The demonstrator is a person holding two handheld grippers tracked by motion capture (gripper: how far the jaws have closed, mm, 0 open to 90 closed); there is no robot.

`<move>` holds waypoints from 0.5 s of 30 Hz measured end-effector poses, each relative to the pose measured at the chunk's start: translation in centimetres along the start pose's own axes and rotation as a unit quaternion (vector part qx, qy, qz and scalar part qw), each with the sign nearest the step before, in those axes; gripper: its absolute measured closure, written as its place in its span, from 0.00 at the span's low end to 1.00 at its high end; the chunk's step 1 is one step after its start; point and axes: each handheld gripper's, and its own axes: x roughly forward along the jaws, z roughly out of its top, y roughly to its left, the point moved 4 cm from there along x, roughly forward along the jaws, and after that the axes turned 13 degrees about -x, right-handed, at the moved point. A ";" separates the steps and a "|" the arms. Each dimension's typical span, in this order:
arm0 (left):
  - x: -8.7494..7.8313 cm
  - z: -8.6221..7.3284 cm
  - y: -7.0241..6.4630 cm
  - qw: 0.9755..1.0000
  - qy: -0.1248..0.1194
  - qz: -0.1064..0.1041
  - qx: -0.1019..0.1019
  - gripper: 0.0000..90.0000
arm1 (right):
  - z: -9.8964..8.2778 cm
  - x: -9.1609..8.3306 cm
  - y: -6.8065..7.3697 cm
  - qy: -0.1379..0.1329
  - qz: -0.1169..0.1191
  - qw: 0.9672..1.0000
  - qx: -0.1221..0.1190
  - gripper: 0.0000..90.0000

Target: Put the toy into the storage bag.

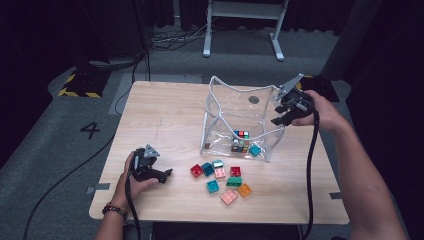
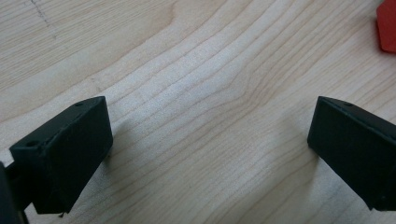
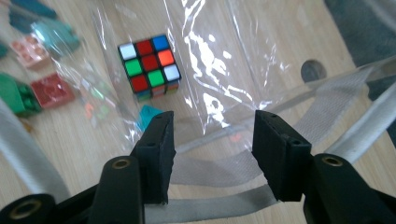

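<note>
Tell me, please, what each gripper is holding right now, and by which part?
Nothing is held. The left gripper is open over bare table; the right gripper stands open above the clear bag's rim strap, not pressing it.

The clear plastic bag (image 1: 235, 117) stands open and upright on the table, its rim edged with pale grey webbing that sags unevenly. Inside, on its floor, lies 1 colour-tiled puzzle cube (image 3: 150, 66) with a teal brick (image 1: 254, 150) just beside it. Red, teal, pink, green and orange toy bricks (image 1: 222, 178) lie scattered just in front of the bag.
</note>
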 end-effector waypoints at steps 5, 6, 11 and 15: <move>0.0 0.0 0.0 1.000 0.000 0.001 0.000 0.00 | -0.2 -1.4 0.1 -0.065 -0.023 0.998 0.014 0.50; 0.0 0.0 0.0 1.000 0.000 0.001 0.001 0.00 | -0.2 -1.8 0.2 -0.076 -0.028 0.996 0.026 0.48; 0.0 0.0 0.0 1.000 0.000 0.001 0.001 0.00 | -0.3 -3.9 1.1 -0.167 -0.057 0.984 0.037 0.48; 0.0 0.0 0.0 1.000 0.000 0.000 0.000 0.00 | -0.3 -5.5 2.5 -0.212 -0.070 0.974 0.036 0.47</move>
